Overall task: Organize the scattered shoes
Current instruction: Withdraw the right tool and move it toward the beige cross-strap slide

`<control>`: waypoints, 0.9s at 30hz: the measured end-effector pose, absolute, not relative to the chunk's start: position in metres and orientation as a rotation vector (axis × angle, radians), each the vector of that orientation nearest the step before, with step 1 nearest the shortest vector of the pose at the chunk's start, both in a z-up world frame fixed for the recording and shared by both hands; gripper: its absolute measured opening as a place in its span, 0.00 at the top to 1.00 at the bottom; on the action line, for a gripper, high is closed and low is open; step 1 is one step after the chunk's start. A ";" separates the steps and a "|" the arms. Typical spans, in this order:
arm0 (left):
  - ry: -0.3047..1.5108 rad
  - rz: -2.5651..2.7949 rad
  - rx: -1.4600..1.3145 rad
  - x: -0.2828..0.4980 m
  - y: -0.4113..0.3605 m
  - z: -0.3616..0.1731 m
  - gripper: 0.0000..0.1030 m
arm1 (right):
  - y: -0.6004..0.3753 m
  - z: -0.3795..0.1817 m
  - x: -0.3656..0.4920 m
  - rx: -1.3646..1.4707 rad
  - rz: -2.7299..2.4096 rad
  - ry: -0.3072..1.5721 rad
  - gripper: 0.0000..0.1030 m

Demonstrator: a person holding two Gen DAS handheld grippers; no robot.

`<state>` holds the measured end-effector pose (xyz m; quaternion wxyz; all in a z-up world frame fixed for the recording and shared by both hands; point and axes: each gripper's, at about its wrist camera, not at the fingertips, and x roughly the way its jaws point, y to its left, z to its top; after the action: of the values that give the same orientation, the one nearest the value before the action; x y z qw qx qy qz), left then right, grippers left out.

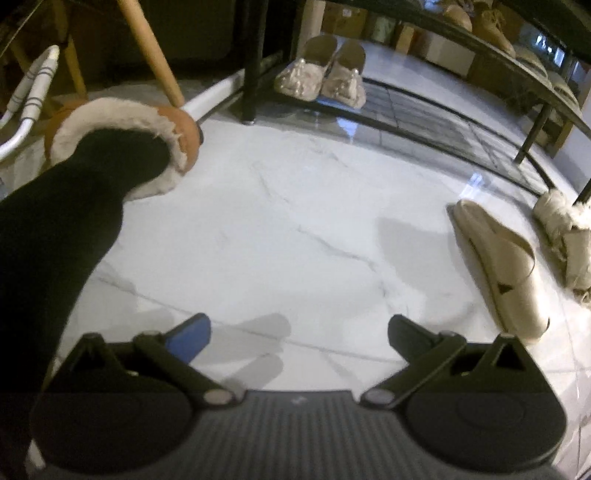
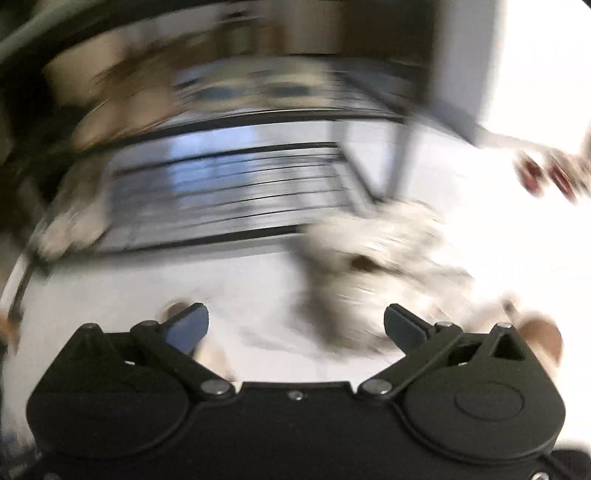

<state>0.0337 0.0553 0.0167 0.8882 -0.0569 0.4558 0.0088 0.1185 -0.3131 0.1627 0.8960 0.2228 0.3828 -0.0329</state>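
My left gripper (image 1: 299, 332) is open and empty above the white marble floor (image 1: 280, 221). A beige sandal (image 1: 506, 273) lies on its side on the floor to its right, with a fluffy cream shoe (image 1: 565, 232) just beyond it. A pair of sparkly beige slippers (image 1: 325, 77) sits on the low rack shelf (image 1: 424, 114). My right gripper (image 2: 295, 325) is open and empty; its view is heavily blurred. A pale fluffy shoe (image 2: 380, 258) lies on the floor ahead of it, by the rack's lower shelf (image 2: 229, 195).
A person's leg in black with a tan fur-lined slipper (image 1: 147, 125) stands at the left. A wooden pole (image 1: 151, 48) and a white rail (image 1: 29, 92) are behind it. More shoes (image 1: 491, 22) sit on the rack's upper shelf. Red-tipped items (image 2: 546, 177) blur at far right.
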 end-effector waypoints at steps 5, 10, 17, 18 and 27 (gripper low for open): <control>0.989 -0.012 -0.020 0.032 0.021 0.025 0.00 | -0.385 0.184 0.074 0.700 -0.123 0.748 0.00; 0.995 -0.056 0.010 0.034 -0.009 0.034 0.00 | -0.439 0.203 0.039 0.866 -0.158 0.681 0.00; 0.967 -0.119 0.068 0.036 -0.045 0.052 0.00 | -0.450 0.209 0.022 0.756 -0.198 0.662 0.00; 0.973 -0.122 0.075 0.037 -0.049 0.052 0.00 | -0.448 0.211 0.021 0.710 -0.205 0.655 0.00; 1.004 -0.057 0.125 0.038 -0.058 0.053 0.00 | -0.426 0.209 0.024 0.566 -0.154 0.713 0.00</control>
<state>0.0384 -0.0579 0.0532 0.8743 0.0599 0.4809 -0.0272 0.0243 -0.4255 0.2089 0.8954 0.2732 0.3437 -0.0742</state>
